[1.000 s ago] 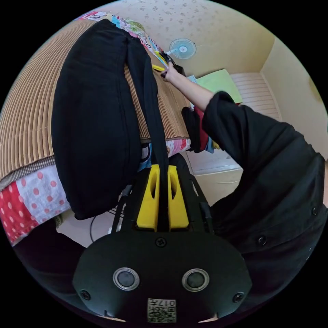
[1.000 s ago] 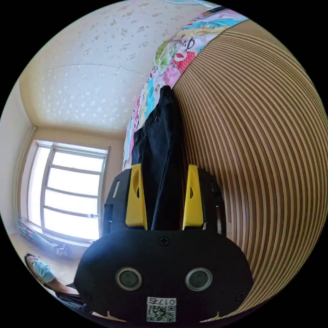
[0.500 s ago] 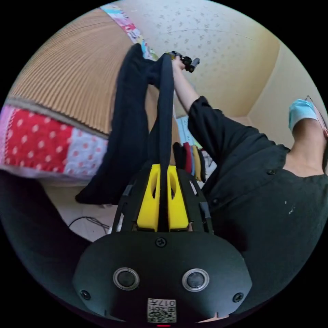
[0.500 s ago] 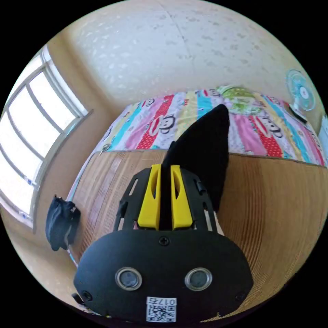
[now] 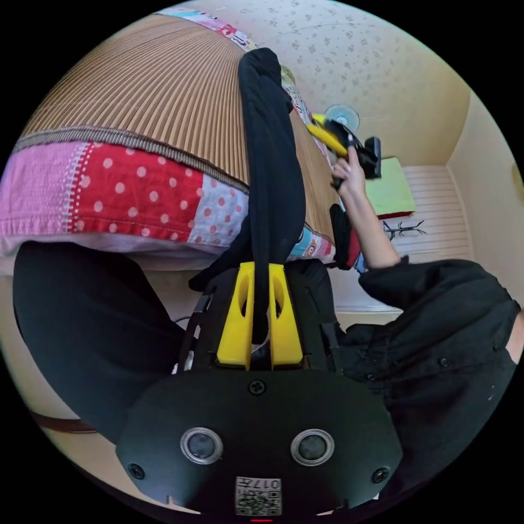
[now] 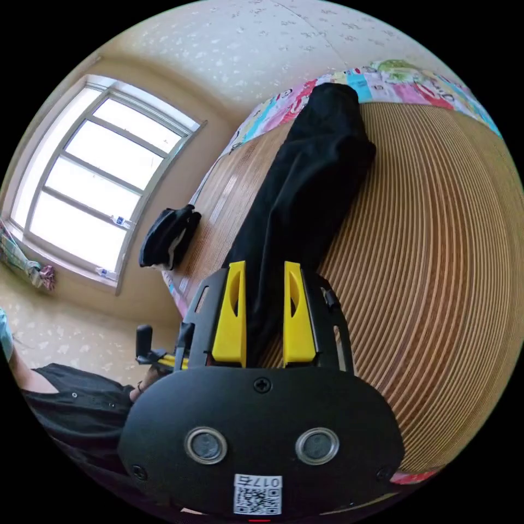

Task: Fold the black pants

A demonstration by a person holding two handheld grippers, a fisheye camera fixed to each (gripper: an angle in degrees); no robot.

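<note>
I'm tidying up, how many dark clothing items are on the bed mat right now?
2: the black pants stretched along the mat, and a dark bundle at its edge near the window. Others may be hidden.

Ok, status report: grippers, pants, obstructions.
Left gripper shut on black pants. Right gripper open, pants between jaws. Pants lie long on bamboo mat. Dark bundle lies apart.

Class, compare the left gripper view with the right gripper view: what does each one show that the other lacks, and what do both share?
Left gripper view: a red polka-dot quilt edge, a small fan, and the left gripper shut on the black pants.

Right gripper view: a window, a dark bundle of cloth, and the right gripper, open with pants between its jaws.

Both: the pants lying across the striped bamboo mat.
</note>
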